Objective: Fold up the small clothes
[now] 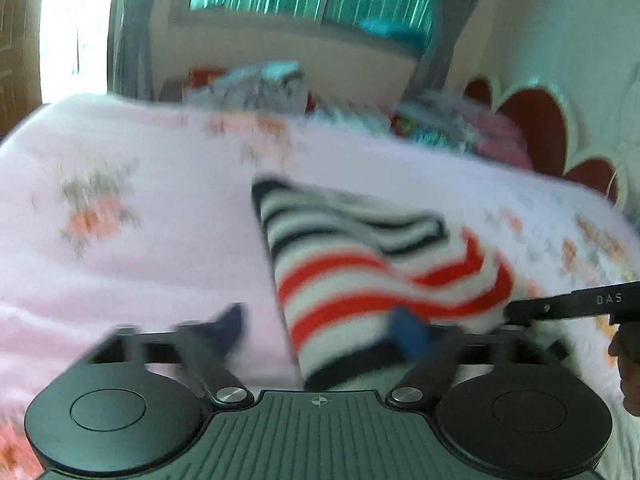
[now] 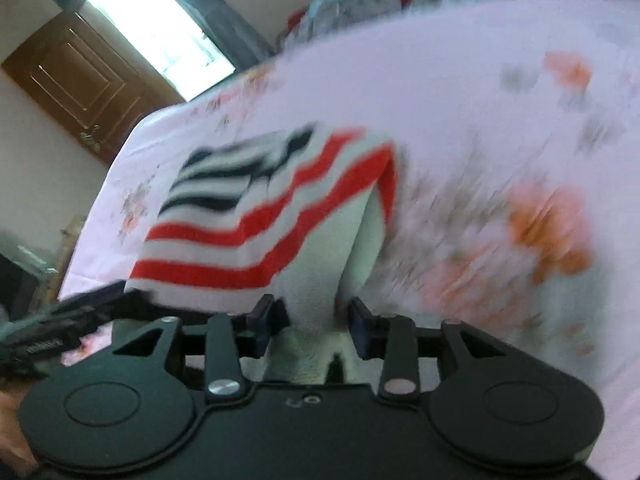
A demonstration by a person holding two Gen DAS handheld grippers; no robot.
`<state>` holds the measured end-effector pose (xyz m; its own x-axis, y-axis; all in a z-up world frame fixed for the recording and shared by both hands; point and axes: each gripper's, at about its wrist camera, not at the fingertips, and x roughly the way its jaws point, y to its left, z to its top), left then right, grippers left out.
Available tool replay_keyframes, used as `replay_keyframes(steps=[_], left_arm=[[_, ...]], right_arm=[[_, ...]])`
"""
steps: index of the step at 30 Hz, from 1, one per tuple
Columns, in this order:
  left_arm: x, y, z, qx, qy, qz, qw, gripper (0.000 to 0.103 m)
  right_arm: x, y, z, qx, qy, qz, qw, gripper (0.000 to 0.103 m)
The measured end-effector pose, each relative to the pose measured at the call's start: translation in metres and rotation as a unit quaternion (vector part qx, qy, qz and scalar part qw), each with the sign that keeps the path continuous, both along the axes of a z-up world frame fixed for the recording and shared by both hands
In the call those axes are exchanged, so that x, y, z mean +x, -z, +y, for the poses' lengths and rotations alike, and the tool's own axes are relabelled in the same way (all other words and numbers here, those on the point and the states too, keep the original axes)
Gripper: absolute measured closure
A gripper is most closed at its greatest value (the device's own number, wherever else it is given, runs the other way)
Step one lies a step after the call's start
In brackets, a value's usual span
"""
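Striped sweater point(image 1: 360, 264) lies bunched on the pink floral bed point(image 1: 120, 160), mid-fold. Right gripper point(image 2: 316, 320), part-open, has white cloth between its jaws; left gripper point(image 1: 320, 324) stands half-wide over the hem. Next, probably smoothing it flat.

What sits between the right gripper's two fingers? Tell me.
White cloth of the red, white and black striped knitted garment lies between the right gripper fingers, in the right wrist view.

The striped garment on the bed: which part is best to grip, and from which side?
Judging loosely from blurred frames, grip the striped garment at its near red-striped edge, coming from the near side of the bed. That edge lies nearest both grippers and looks thin enough for the jaws; the dark-striped far end is farther away.
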<state>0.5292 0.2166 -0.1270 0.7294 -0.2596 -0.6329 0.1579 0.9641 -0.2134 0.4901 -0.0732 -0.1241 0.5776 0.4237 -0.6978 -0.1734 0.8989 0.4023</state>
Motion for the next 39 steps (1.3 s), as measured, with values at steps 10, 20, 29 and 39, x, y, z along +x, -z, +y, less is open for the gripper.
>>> replay_keyframes(steps=[10,20,29,39], left_arm=[[0.042,0.023,-0.040,0.059,0.084,0.042,0.9939,0.057],[-0.031,-0.009,-0.027,0.060,0.086,0.019,0.9943,0.074],[-0.074,0.016,-0.034,0.101,0.081,0.036,0.9909,0.074],[-0.092,0.014,-0.041,0.108,0.033,0.030,0.9932,0.074]], right_arm=[[0.044,0.020,0.029,-0.111,-0.050,-0.003,0.993,0.093],[-0.043,-0.030,0.035,-0.109,-0.087,-0.057,0.989,0.095],[-0.062,0.010,0.044,-0.168,-0.108,-0.016,0.980,0.100],[-0.088,-0.003,0.035,-0.151,-0.088,-0.035,0.984,0.093]])
